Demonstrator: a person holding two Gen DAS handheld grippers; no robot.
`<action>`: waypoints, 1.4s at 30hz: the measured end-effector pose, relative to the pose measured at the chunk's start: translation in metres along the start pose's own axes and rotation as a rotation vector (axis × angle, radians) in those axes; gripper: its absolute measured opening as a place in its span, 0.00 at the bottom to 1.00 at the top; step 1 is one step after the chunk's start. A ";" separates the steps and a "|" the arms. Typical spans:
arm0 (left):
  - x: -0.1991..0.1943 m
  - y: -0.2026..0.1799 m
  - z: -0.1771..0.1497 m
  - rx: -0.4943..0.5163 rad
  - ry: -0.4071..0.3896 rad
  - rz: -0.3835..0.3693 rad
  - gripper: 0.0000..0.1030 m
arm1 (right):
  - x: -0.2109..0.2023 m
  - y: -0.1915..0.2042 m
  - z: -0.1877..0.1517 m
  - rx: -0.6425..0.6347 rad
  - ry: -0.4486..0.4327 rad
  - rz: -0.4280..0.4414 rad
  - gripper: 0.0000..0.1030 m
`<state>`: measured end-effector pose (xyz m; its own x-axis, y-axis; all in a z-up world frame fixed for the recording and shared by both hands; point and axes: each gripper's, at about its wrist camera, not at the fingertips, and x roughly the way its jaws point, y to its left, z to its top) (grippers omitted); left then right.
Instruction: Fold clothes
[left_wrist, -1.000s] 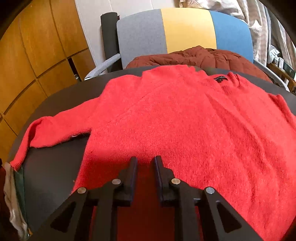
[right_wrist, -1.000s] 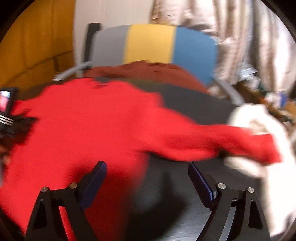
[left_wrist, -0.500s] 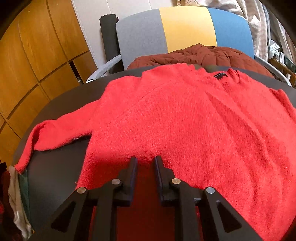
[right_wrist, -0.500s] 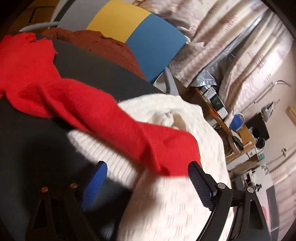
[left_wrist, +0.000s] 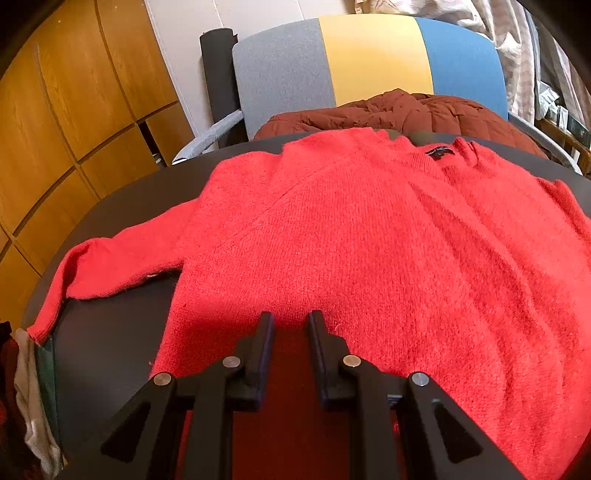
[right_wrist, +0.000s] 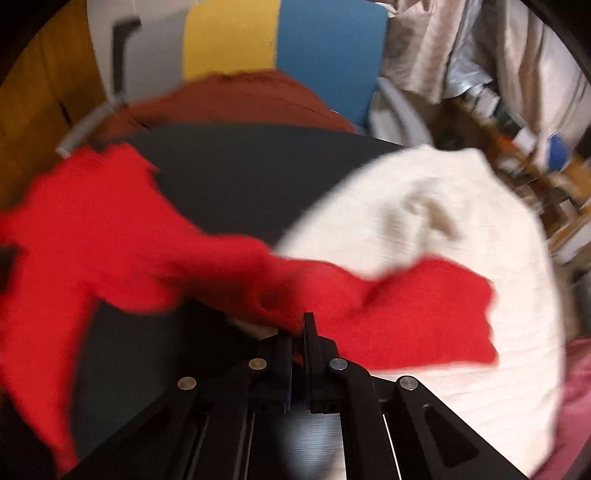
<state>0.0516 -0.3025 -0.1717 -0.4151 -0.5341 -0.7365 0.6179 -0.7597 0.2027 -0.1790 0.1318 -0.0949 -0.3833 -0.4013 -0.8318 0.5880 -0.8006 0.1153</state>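
I have the left hand-held gripper (left_wrist: 290, 323) parked low over the hem end of the red sweater (left_wrist: 369, 236), jaws drawn close with only a narrow gap and red knit showing in that gap; I judge it is pinning or pinching the hem so the body does not slide, though whether the pads truly bite the cloth I cannot tell. The right hand-held gripper (right_wrist: 300, 332) is pressed together on the right sleeve (right_wrist: 406, 306), nipping a bunch of fabric partway along it, short of the cuff; I read this as the grip for carrying the sleeve inward across the body, first fold. The sleeve lies draped over a cream knitted garment (right_wrist: 461, 229) piled at the right of the dark round surface (right_wrist: 240, 177), so lifting it clear matters. Sweater lies flat, spread over most of the surface, neck label (left_wrist: 439, 151) at the far edge towards the striped chair (left_wrist: 369, 55), left sleeve (left_wrist: 122, 258) stretched out and drooping off the rim. Fuzzy, soft knit; few wrinkles; right view is motion-blurred
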 end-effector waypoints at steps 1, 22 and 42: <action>0.000 0.001 0.000 -0.006 0.000 -0.007 0.18 | -0.007 0.008 0.006 0.047 -0.031 0.092 0.05; 0.003 0.016 -0.001 -0.103 -0.001 -0.110 0.19 | 0.013 0.102 0.006 0.214 -0.074 0.198 0.68; 0.002 0.015 -0.001 -0.102 0.000 -0.102 0.20 | 0.033 0.117 -0.067 0.208 0.044 0.326 0.19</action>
<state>0.0608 -0.3141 -0.1711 -0.4789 -0.4558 -0.7502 0.6370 -0.7685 0.0603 -0.0750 0.0546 -0.1451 -0.1667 -0.6339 -0.7552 0.5156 -0.7089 0.4812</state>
